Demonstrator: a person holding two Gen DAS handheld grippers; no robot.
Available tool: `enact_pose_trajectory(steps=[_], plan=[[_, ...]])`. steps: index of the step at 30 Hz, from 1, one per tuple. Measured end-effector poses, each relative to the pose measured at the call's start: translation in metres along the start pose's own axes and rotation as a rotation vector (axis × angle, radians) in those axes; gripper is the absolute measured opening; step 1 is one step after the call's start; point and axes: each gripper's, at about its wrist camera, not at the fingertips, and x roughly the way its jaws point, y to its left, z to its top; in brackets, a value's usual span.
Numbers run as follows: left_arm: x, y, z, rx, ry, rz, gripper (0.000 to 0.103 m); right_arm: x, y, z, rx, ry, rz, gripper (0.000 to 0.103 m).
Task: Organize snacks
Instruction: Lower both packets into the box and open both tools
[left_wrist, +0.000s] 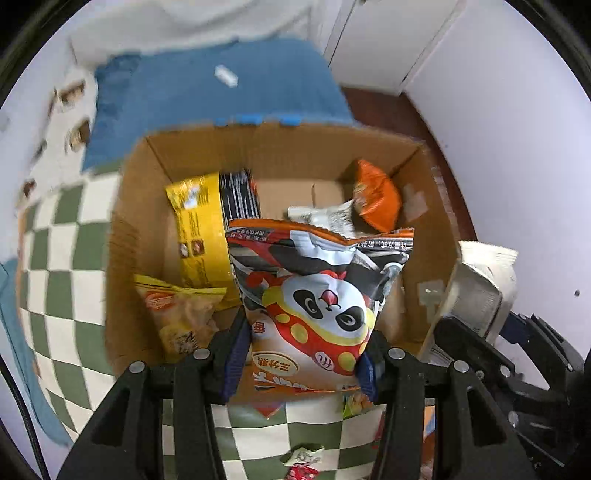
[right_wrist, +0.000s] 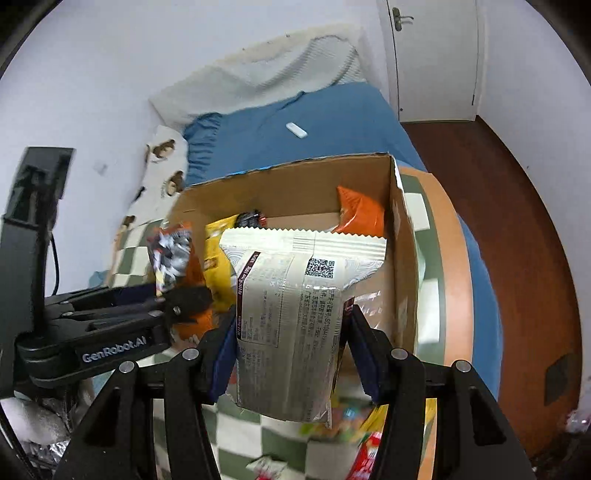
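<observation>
Glossy crinkled panda bag (left_wrist: 317, 306) being clamped by left gripper (left_wrist: 299, 363), lower centre of frame, over open cardboard box (left_wrist: 122, 236). Matte white packet (right_wrist: 291, 317), zigzag-edged, printed with QR code, being gripped by right gripper (right_wrist: 291, 354) at frame centre. Yellow bag (left_wrist: 199, 229) and puffy orange bag (left_wrist: 376, 199) being held inside box. Checkered cloth (left_wrist: 59, 240) being seen beneath.
</observation>
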Motion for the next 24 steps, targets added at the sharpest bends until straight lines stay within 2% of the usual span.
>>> enact_pose_trajectory(steps=[4, 7, 15, 17, 19, 20, 21, 22, 24], plan=[[0.042, 0.011, 0.017, -0.037, 0.119, 0.002, 0.047, 0.038, -0.009, 0.021, 0.006, 0.1, -0.015, 0.058], [0.065, 0.015, 0.022, -0.048, 0.177, 0.011, 0.047, 0.069, -0.013, 0.026, -0.011, 0.17, -0.041, 0.058], [0.086, 0.015, 0.023, -0.06, 0.234, 0.023, 0.048, 0.113, -0.019, 0.018, -0.035, 0.303, -0.062, 0.059], [0.092, 0.017, 0.028, -0.07, 0.239, 0.024, 0.048, 0.124, -0.019, 0.018, -0.038, 0.348, -0.063, 0.066], [0.095, 0.018, 0.028, -0.068, 0.229, 0.029, 0.061, 0.129, -0.017, 0.018, -0.047, 0.374, -0.06, 0.075], [0.095, 0.018, 0.028, -0.067, 0.222, 0.031, 0.077, 0.13, -0.016, 0.018, -0.058, 0.383, -0.068, 0.085], [0.094, 0.018, 0.028, -0.068, 0.215, 0.031, 0.088, 0.131, -0.016, 0.019, -0.062, 0.389, -0.083, 0.09], [0.094, 0.019, 0.028, -0.07, 0.208, 0.033, 0.091, 0.131, -0.016, 0.019, -0.063, 0.389, -0.09, 0.093], [0.091, 0.021, 0.028, -0.071, 0.197, 0.046, 0.091, 0.132, -0.017, 0.02, -0.062, 0.391, -0.095, 0.093]])
